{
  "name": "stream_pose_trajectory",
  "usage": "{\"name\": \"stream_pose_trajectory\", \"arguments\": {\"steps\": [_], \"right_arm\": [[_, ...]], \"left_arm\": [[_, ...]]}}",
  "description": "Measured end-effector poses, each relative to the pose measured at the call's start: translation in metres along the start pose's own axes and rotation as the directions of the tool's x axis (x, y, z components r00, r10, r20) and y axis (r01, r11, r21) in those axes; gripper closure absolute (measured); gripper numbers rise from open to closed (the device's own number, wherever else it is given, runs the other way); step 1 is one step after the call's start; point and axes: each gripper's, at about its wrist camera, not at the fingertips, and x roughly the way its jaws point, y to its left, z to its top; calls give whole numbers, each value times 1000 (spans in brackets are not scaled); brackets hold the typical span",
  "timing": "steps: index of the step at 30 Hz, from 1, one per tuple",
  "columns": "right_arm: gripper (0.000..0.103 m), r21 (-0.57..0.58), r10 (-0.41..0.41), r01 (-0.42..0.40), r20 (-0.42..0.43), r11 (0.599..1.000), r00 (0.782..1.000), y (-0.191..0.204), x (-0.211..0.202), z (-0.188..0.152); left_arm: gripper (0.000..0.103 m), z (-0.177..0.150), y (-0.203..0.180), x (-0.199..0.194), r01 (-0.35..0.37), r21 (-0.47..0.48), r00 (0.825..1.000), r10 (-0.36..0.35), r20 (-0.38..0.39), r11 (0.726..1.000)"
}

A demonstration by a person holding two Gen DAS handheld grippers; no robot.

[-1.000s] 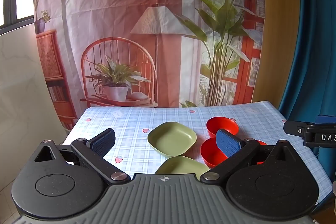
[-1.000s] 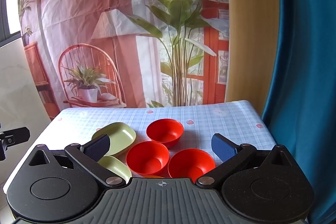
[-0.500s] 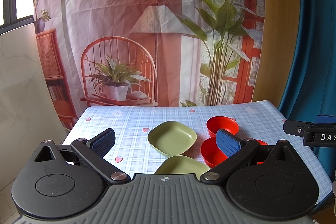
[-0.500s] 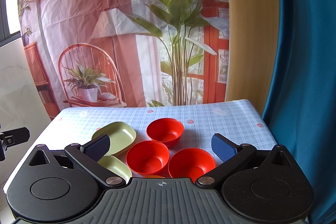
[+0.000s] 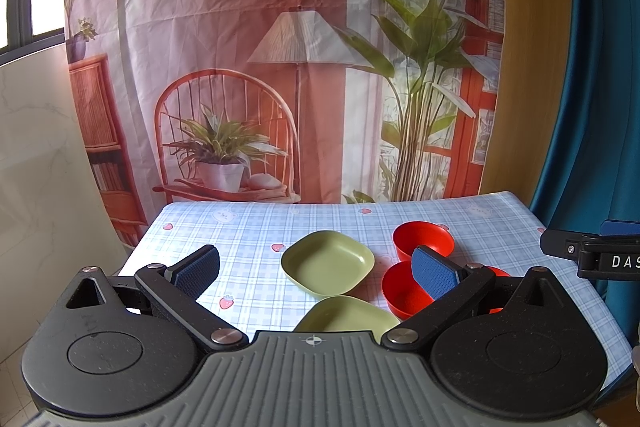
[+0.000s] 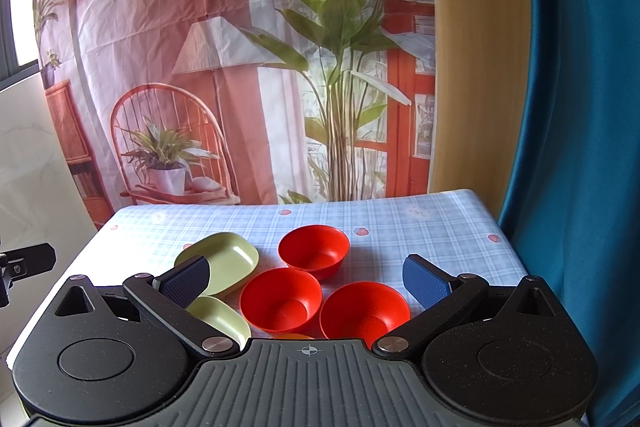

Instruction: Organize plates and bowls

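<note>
Two green square plates lie on the table: a far plate and a near plate partly hidden by the gripper bodies. Three red bowls sit to their right: a far bowl, a middle bowl and a near right bowl. A sliver of something orange shows at the right gripper's body. My left gripper is open above the plates. My right gripper is open above the bowls. Neither holds anything.
The table wears a blue checked cloth with strawberry prints. A printed backdrop hangs behind it, a blue curtain stands at the right. The right gripper's tip shows at the left view's right edge.
</note>
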Motion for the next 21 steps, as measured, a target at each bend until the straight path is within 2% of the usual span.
{"name": "stream_pose_trajectory", "arguments": {"steps": [5,10,14,21], "right_arm": [[0,11,20,-21,17,1000,1000,-4,1,-1],[0,69,46,-53,99,996,994,-18,8,-15],[0,120,38,-57,156,991,987,-32,23,-35],[0,124,-3,-14,141,992,990,-40,50,-68]], "left_arm": [[0,-2,2,6,14,-22,1000,-14,-7,1000],[0,-16,4,25,-17,-33,1000,17,8,999],[0,-30,4,45,-38,-5,999,37,-14,999],[0,-56,4,74,-47,15,998,48,-49,999]]}}
